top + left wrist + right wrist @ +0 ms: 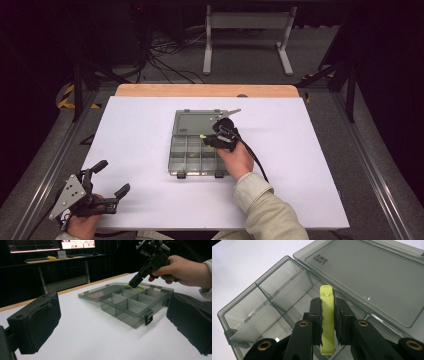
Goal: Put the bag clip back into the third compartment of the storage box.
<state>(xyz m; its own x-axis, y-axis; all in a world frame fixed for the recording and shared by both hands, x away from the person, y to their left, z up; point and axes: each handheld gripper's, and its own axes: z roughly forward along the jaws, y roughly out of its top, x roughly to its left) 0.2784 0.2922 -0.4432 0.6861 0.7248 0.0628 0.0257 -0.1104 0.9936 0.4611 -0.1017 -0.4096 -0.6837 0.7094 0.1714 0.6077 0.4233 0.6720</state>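
A smoky-grey clear compartment box (173, 162) lies open mid-table, its lid (194, 122) flat behind it. My right gripper (209, 140) is over the box's back row near the hinge, shut on a lime-green plastic strip (203, 136). In the right gripper view the strip (325, 293) stands upright between the pads of that gripper (327, 315), above a compartment next to the lid (367, 275). My left gripper (112, 177) rests at the table's near left corner, open with nothing in it. In the left gripper view its jaws (112, 322) frame the box (130, 315), with the right gripper (133, 283) farther off.
The white table (140, 130) has a wooden strip along its far edge (205, 90). Beyond it are a desk frame (247, 22) and floor cables (165, 55). The right gripper's black cable (255, 157) trails across the table beside the forearm.
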